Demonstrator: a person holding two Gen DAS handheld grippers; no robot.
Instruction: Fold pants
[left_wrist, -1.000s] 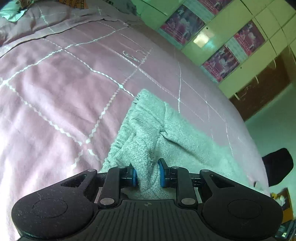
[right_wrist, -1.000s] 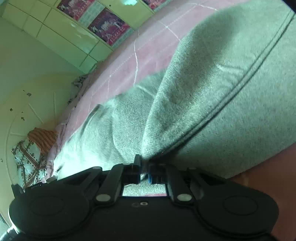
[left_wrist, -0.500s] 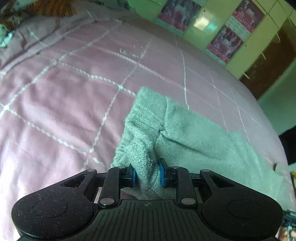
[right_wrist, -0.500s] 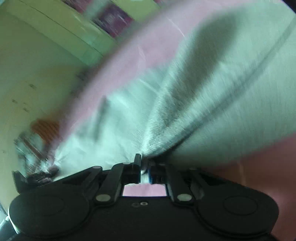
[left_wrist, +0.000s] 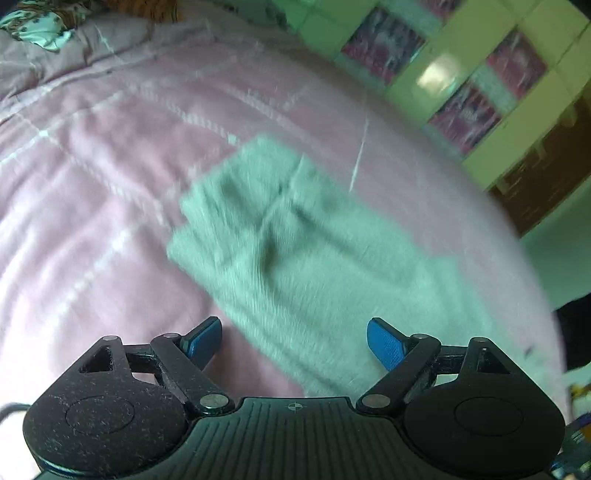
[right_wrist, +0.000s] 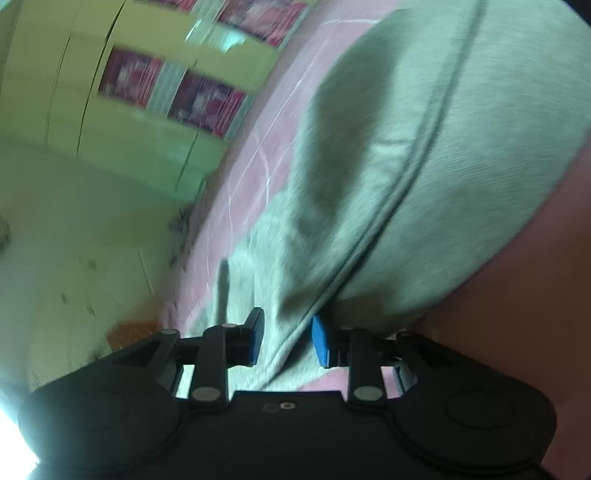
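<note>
Left wrist view: blurred by motion; left gripper (left_wrist: 294, 343) has its jaws spread wide, nothing between the blue pads (left_wrist: 384, 345).
Pants, left view: grey pants (left_wrist: 295, 254) lie flat on the pink bedspread (left_wrist: 92, 192), ahead of the jaws and running off to the right; the near edge passes between the two pads without touching either.
Right wrist view: right gripper (right_wrist: 286, 341) has its jaws partly apart, with a fold of the pants (right_wrist: 424, 147) hanging in the gap.
Grip, right: cloth seems close to both pads; cannot tell whether it is pinched or loose.
Pants, right view: a dark seam runs up and right from the jaws.
Background: green cabinets (right_wrist: 92, 122) beyond the bedspread, left of the jaws.
</note>
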